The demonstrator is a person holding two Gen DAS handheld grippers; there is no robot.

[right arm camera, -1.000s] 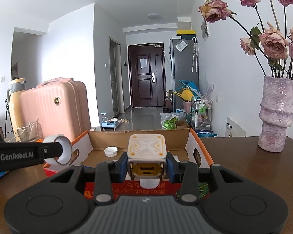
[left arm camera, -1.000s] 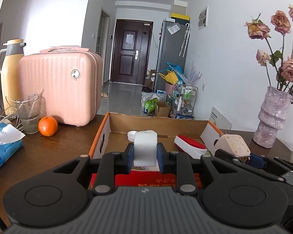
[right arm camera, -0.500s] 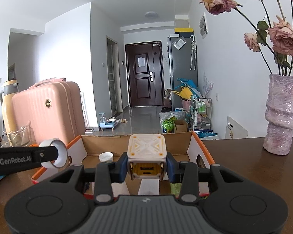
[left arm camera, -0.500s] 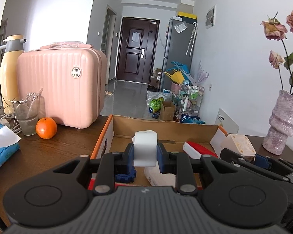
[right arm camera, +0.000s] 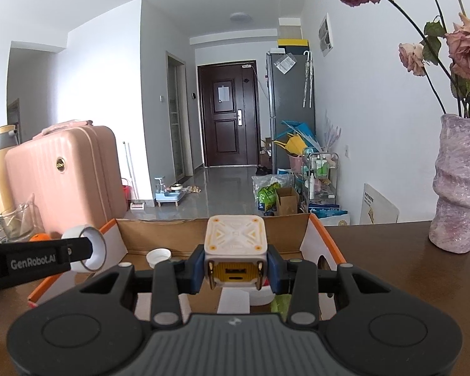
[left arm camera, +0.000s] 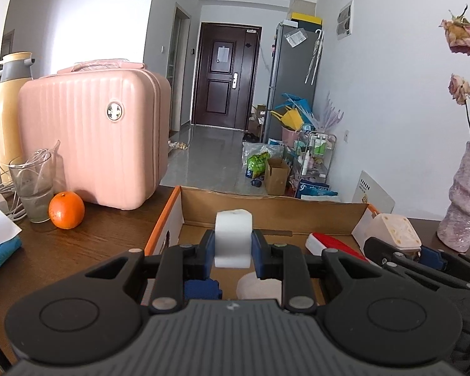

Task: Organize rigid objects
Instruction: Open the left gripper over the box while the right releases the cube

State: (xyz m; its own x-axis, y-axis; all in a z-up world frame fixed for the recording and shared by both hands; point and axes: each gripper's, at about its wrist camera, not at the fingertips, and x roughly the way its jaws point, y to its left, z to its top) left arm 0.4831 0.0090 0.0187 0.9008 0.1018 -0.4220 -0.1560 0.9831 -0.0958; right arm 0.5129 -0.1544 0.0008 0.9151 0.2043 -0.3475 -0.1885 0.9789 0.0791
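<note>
A roll of white tape (left arm camera: 233,238) sits pinched between the closed jaws of the left gripper (left arm camera: 233,252), and a white and yellow cube (right arm camera: 236,252) is clamped in the right gripper (right arm camera: 236,274). Both hang over the open cardboard box (left arm camera: 272,210) (presumably the collecting place), which already holds a red and white case (left arm camera: 332,244) and a white cap (right arm camera: 158,255).

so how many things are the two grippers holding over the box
2. The left gripper clamps a white tape roll; the right gripper clamps a cream cube charger. Both hang over the open cardboard box.
</note>
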